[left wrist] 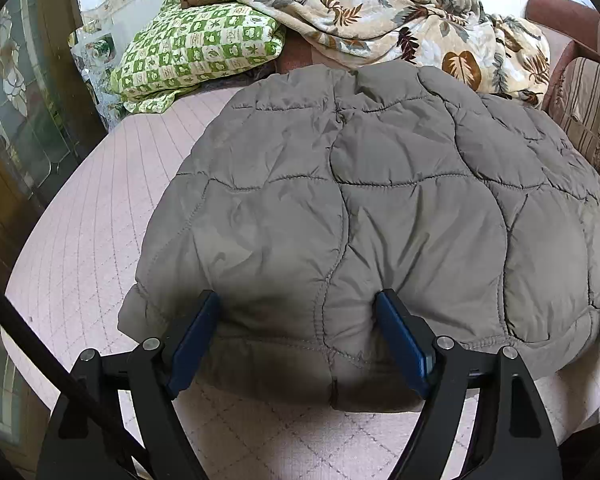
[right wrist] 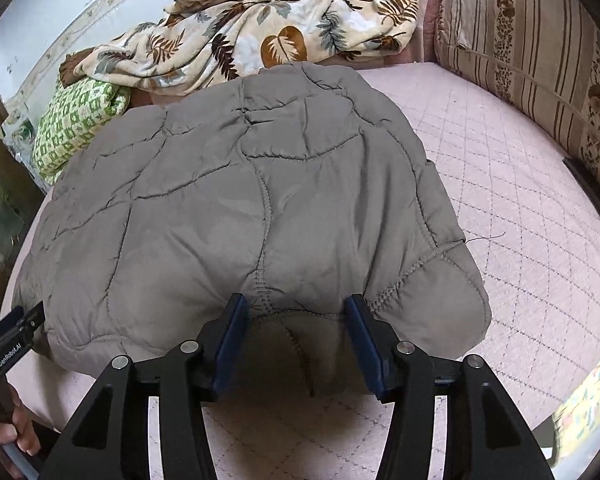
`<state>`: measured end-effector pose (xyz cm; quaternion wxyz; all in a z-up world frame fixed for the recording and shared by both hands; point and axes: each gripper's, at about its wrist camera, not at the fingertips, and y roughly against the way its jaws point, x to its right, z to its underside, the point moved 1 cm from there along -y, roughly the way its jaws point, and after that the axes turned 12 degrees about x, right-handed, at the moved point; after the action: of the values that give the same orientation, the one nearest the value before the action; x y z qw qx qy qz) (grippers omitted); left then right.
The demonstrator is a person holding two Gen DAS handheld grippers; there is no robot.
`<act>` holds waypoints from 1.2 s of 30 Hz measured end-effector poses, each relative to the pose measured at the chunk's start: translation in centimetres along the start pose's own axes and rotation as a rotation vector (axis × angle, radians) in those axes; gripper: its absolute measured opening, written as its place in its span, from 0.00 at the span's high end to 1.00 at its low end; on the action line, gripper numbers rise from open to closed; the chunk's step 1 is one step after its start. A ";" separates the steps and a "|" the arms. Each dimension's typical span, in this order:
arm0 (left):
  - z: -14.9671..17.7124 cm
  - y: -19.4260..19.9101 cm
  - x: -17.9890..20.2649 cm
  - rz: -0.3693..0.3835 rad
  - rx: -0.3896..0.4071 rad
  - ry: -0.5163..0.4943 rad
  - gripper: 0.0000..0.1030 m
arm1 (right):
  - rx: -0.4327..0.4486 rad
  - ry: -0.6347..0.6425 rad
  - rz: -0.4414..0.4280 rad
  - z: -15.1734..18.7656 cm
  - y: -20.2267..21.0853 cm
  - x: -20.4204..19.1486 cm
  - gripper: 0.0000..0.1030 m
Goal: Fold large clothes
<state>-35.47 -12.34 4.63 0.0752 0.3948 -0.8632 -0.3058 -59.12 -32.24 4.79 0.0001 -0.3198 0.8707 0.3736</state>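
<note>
Grey quilted jacket point(left wrist: 360, 208) lies folded on the pink bed cover point(left wrist: 80, 240), near edge at my tongs. Left gripper point(left wrist: 298, 344) is wide open around the hem, pads not pressing. Right gripper point(right wrist: 296, 340) is about half open; fabric sits between the jaws, with no pinch visible. Risks: the puffy fill could spring the fold open, or 1 pad could snag a seam on pull-back and drag the top layer askew.
</note>
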 end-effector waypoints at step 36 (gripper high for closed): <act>2.4 0.3 -4.3 -0.019 0.055 0.119 0.21 | 0.027 -0.106 -0.018 1.6 1.4 4.4 0.44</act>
<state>-33.63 -7.91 3.41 0.1125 0.4222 -0.8615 -0.2587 -63.82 -32.91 3.51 0.0538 -0.3073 0.8716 0.3781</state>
